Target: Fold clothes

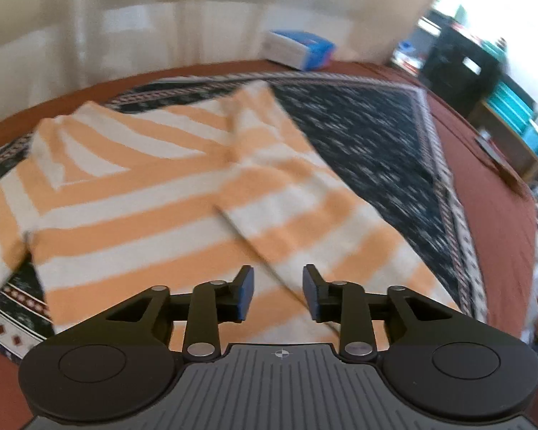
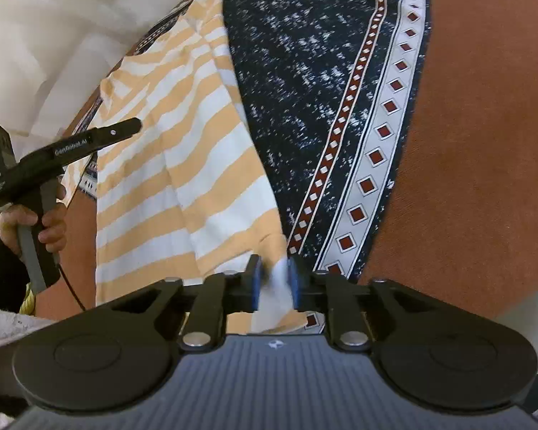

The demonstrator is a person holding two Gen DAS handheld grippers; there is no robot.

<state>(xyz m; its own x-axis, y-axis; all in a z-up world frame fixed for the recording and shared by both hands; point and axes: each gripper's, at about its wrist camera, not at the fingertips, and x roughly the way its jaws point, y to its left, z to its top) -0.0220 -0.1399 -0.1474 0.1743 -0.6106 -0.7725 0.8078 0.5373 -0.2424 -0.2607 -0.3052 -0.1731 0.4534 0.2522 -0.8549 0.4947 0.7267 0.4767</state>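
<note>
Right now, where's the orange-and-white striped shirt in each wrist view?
Left wrist: striped shirt fills the centre and left, lying on the dark patterned cloth.
Right wrist: striped shirt runs down the left-centre; its near corner sits between the right gripper pads.
Shared landmark: the cloth's diamond border, right of the shirt in both views.

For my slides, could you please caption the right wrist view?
Right gripper with a corner of the striped shirt between its pads, over a patterned cloth.
</note>
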